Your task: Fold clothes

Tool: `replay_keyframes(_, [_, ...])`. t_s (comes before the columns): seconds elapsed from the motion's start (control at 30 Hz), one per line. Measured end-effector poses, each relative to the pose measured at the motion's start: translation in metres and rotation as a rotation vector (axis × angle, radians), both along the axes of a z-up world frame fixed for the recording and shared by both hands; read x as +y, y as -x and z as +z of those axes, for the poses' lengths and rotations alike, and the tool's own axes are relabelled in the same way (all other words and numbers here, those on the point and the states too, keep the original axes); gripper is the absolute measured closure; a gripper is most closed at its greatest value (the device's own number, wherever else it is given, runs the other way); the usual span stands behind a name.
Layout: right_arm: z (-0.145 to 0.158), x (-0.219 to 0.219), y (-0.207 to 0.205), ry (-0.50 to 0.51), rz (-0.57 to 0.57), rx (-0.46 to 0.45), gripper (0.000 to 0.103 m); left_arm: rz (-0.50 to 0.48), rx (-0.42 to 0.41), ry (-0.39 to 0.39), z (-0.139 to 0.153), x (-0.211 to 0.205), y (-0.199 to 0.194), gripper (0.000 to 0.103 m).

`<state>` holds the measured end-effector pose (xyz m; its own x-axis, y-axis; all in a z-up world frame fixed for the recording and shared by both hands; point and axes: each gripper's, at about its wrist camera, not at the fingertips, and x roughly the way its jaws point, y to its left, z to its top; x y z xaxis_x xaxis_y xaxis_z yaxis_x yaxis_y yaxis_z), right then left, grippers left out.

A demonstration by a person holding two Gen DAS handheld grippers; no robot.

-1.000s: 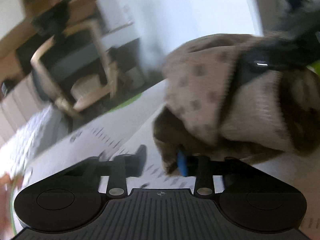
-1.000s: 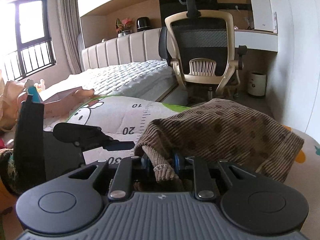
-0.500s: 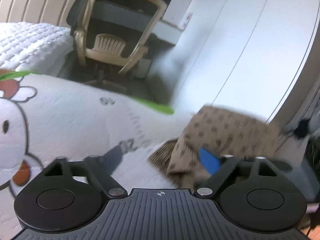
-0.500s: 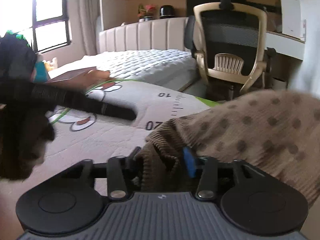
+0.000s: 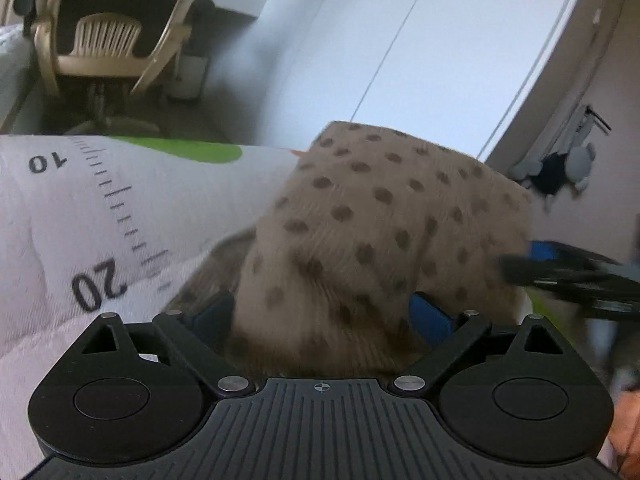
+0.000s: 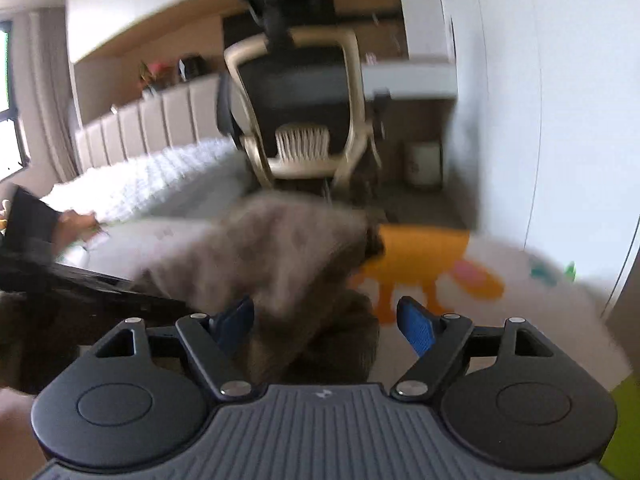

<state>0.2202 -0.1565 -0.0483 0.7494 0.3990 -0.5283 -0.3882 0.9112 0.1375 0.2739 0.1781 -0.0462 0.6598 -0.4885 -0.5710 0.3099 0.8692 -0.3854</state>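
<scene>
A brown corduroy garment with dark dots (image 5: pixel 384 220) lies bunched on the printed mat (image 5: pixel 80 208). My left gripper (image 5: pixel 320 312) is open wide, and the near end of the garment sits between its blue pads (image 5: pixel 430 314). In the left wrist view my right gripper (image 5: pixel 568 276) shows as a dark blur at the garment's right side. In the right wrist view, which is motion-blurred, my right gripper (image 6: pixel 326 320) is also open, with a fold of the garment (image 6: pixel 280 248) between its fingers. The left gripper's dark body (image 6: pixel 60 280) and a hand (image 6: pixel 74 222) are at the left.
A beige and black office chair (image 6: pixel 300 120) stands beyond the mat, with a white quilted bed (image 6: pixel 160 176) to its left and a small bin (image 6: pixel 424 164) by the white wardrobe wall (image 5: pixel 420 60). An orange animal print (image 6: pixel 420 256) marks the mat on the right.
My right gripper was shut on the garment and has opened. My left gripper has opened wider and moved in, so the garment now lies between its fingers. Both views swung.
</scene>
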Motion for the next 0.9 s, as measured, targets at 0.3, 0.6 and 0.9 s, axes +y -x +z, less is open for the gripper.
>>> replay_keyframes(0.3, [-0.007,-0.014,-0.023,-0.042,0.078,0.061,0.024,-0.177,-0.019,0.059,0.009,-0.067,0.079,0.006])
replay_keyframes(0.6, [0.002,-0.021,0.004,0.350,-0.037,-0.144,0.024,-0.109,-0.044,-0.178,0.017,-0.071,0.128,0.005])
replay_keyframes(0.9, [0.038,-0.041,0.071,0.216,0.101,-0.204,0.024,-0.084,-0.076,-0.208,0.022,-0.096,0.132,0.004])
